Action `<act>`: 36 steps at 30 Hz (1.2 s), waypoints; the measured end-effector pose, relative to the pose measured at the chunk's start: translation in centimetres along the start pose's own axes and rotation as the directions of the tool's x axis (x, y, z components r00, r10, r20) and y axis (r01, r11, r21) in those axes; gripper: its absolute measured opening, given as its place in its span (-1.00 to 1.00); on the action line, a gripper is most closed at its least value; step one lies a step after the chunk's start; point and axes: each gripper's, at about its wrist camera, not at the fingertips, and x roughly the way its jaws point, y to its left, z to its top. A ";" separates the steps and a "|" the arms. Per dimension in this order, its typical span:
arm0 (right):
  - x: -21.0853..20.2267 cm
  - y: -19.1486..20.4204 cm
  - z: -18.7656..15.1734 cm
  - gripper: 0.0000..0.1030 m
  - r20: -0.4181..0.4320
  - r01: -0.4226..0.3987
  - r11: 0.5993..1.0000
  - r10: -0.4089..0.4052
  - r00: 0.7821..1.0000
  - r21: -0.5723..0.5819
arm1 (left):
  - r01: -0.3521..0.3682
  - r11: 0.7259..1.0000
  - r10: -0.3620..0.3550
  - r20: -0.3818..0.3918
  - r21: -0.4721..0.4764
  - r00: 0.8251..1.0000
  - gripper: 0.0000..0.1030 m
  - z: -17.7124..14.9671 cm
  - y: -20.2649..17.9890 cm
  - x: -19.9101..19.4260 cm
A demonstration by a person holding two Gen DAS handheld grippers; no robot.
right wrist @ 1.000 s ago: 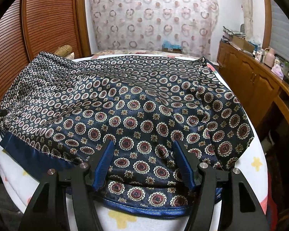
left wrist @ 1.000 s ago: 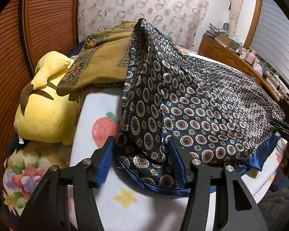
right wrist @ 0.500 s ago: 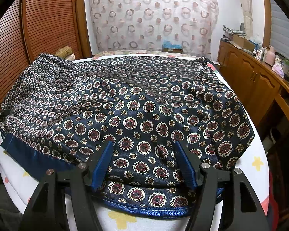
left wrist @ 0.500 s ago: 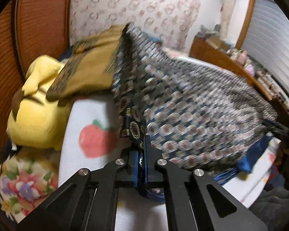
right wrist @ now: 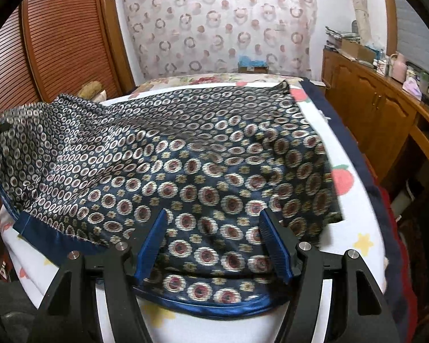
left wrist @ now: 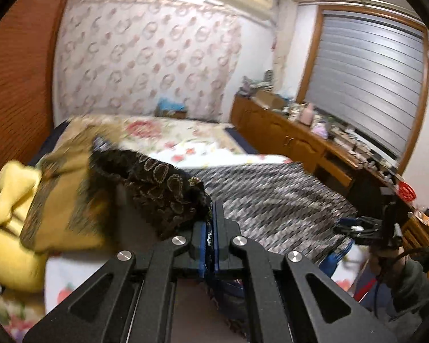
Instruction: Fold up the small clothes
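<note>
Left gripper [left wrist: 213, 228] clamped on lifted near-left corner of patterned scarf [right wrist: 186, 154]; right gripper [right wrist: 214, 245] wide apart, empty, over near hem; scarf otherwise spread on bed [right wrist: 357, 245]; first fold barely begun, rest pending.

The left wrist view rides just behind the left claw [left wrist: 213, 245], raised above the bed [left wrist: 186, 143] and facing across it toward the curtain [left wrist: 146, 57] and window [left wrist: 366, 77]. The right wrist view sits low behind the right claw [right wrist: 214, 245], close over the patterned cloth [right wrist: 171, 157] at the bed's near edge, facing the same curtain. Both share the cloth, the curtain and the wooden cabinets [right wrist: 371, 105]; the right claw appears at the left view's right edge.
</note>
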 end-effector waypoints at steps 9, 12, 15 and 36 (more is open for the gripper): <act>-1.8 -2.4 1.0 0.33 0.046 0.028 1.000 -0.028 0.999 0.014 | 0.141 0.982 -0.145 0.026 0.122 0.989 -0.92 4.6 -6.8 3.2; -2.3 -2.7 1.3 0.33 0.060 0.034 0.999 -0.035 0.998 0.016 | 0.176 0.972 -0.182 0.021 0.157 0.983 -0.92 5.4 -8.8 3.8; -2.8 -3.0 1.7 0.33 0.073 0.039 0.999 -0.040 0.997 0.017 | 0.212 0.960 -0.219 0.014 0.183 0.976 -0.92 6.1 -10.4 4.0; -1.8 -0.3 3.4 0.33 0.101 -0.014 0.999 0.018 0.995 -0.041 | 0.082 0.982 -0.069 -0.082 0.172 0.994 0.47 1.5 -7.6 5.2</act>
